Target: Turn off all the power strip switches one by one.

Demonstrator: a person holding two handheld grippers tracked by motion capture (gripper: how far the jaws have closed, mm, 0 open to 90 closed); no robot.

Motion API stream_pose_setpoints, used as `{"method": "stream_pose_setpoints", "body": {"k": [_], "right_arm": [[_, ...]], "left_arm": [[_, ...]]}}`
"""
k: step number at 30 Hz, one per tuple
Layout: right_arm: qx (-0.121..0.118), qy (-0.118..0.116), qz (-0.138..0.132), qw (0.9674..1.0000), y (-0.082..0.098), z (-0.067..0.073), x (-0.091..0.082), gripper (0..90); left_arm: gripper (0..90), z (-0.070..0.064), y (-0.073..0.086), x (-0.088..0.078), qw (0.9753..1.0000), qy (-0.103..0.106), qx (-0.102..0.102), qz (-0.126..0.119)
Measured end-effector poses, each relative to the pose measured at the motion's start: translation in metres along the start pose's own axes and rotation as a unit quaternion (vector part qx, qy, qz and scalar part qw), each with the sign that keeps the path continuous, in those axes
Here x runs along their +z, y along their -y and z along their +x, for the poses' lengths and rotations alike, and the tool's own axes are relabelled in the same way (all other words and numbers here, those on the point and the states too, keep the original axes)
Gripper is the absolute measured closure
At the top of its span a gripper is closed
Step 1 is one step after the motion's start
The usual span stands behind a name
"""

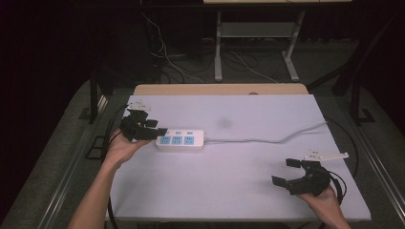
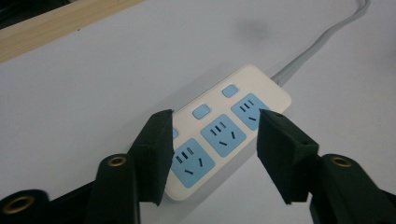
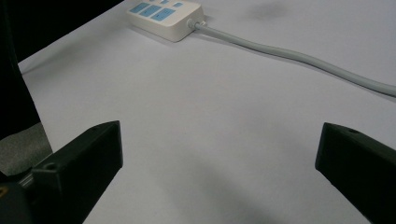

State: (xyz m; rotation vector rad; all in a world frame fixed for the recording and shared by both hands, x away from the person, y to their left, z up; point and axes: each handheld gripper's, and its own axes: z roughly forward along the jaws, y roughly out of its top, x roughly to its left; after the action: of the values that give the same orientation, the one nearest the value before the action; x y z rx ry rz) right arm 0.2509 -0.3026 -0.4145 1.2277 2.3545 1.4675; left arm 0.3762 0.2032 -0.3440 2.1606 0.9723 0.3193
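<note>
The white table (image 1: 248,191) is mostly bare, with the power strip (image 1: 180,140) lying flat toward its left side and its grey cord (image 1: 267,140) running off to the right and past the far right edge. My job, as I read it, is to take hold of that strip with my left gripper (image 1: 155,133), which sits at the strip's left end. Seen along that gripper, my jaws straddle the near end of the power strip (image 2: 224,135), one at each long side; they are about half open, and I can't see either pad pressing on the casing yet, so I count it as not gripped. To do this well I should keep the jaws square to the strip's long sides, lower them so the pads meet the white side walls rather than riding on the top face, and close evenly so the strip doesn't twist or skate across the smooth table. I should also stay clear of the small blue switches (image 2: 201,112) beside the sockets (image 2: 223,134), whose red lights appear lit. My right gripper (image 1: 289,177) rests wide open and holding nothing near the table's front right corner, well apart from the strip.
</note>
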Motion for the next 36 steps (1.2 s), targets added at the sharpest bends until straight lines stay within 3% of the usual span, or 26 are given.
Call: {"method": "stream_pose_setpoints", "body": {"k": [19, 25, 36], "right_arm": [[0.003, 0.004, -0.001, 1.0000, 0.002, -0.002, -0.003, 0.6], [0.002, 0.004, 0.000, 1.0000, 0.002, -0.003, -0.003, 0.6], [0.003, 0.004, 0.002, 1.0000, 0.002, -0.003, -0.004, 0.6]], "left_arm": [[72.0, 0.021, -0.012, 0.017, 0.9996, 0.002, -0.013, 0.023], [88.0, 0.026, -0.016, 0.025, 0.9993, 0.014, -0.017, 0.030], [89.1, 0.028, -0.021, 0.042, 0.9987, 0.019, -0.013, 0.045]]}}
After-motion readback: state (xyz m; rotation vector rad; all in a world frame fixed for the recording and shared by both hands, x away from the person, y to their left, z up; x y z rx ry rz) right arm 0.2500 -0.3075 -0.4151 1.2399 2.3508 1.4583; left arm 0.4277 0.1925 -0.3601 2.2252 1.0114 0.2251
